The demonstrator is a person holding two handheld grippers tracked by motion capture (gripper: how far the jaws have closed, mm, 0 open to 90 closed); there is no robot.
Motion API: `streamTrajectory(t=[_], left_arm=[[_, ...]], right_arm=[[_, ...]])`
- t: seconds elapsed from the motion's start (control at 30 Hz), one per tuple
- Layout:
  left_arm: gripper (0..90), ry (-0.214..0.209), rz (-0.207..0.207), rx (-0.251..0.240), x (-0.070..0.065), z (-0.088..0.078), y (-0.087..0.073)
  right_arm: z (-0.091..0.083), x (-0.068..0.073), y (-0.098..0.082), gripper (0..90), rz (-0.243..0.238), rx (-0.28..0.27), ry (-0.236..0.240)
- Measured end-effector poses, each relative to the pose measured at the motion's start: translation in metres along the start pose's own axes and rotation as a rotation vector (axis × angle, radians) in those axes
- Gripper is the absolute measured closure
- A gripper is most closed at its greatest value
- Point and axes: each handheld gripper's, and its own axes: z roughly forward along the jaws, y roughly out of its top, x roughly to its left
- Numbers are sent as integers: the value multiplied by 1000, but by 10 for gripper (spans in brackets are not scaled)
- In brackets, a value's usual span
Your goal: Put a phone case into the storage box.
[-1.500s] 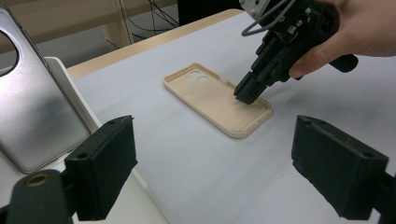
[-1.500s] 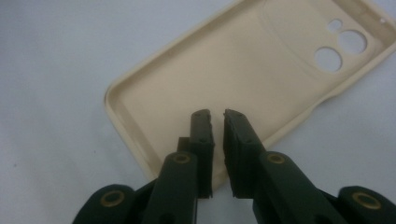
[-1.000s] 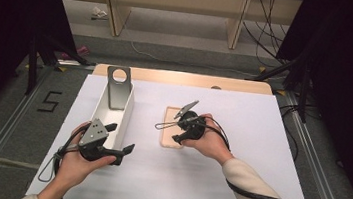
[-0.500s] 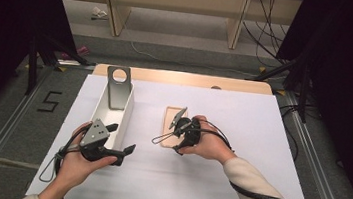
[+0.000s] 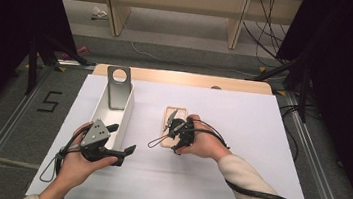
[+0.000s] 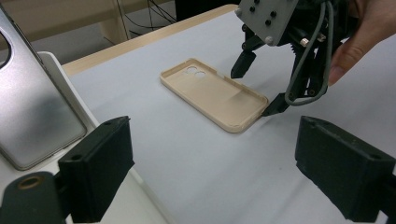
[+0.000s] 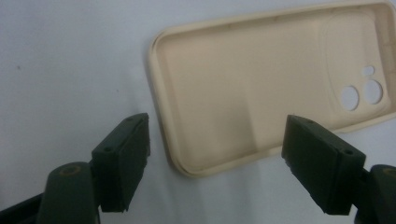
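A beige phone case [image 5: 168, 114] [image 6: 215, 93] [image 7: 261, 88] lies open side up on the white table cover, camera holes at its far end. My right gripper [image 5: 168, 129] [image 6: 254, 91] [image 7: 217, 158] hovers at its near end, open. Its jaws have just been closing a little after a wide opening; the case's near corner sits between them, untouched. My left gripper [image 5: 122, 138] [image 6: 215, 168] stands open at the near end of a white box [image 5: 124, 119] [image 6: 60, 74], holding nothing. A silver-grey phone [image 5: 118, 87] [image 6: 32, 107] leans inside the box.
The white cover [image 5: 260, 139] spreads over a wooden table whose far edge [image 5: 182, 78] shows. Metal rails [image 5: 5, 125] run along both sides on the floor. The right gripper's cable [image 5: 264, 197] trails under the forearm.
The right gripper has shifted slightly toward the case's near end, and its jaws stand wider than a second ago. The left gripper and the box have not moved.
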Motion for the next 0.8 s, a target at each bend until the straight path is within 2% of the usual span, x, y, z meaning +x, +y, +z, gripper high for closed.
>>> streamTrajectory(t=[0.27,0.6,0.7,0.8], left_arm=[[111,-1,-1,-2,0,0,0],[111,-4,-1,-2,0,0,0],[111,-5,-3,-3,-1,0,0],[111,-6,-4,-3,-1,1,0]], right_arm=[[4,1,10,277,-51,43,-40],[9,4,13,293,-80,68,-37],[8,5,14,374,-88,75,-16],[7,8,16,495,-122,84,8]])
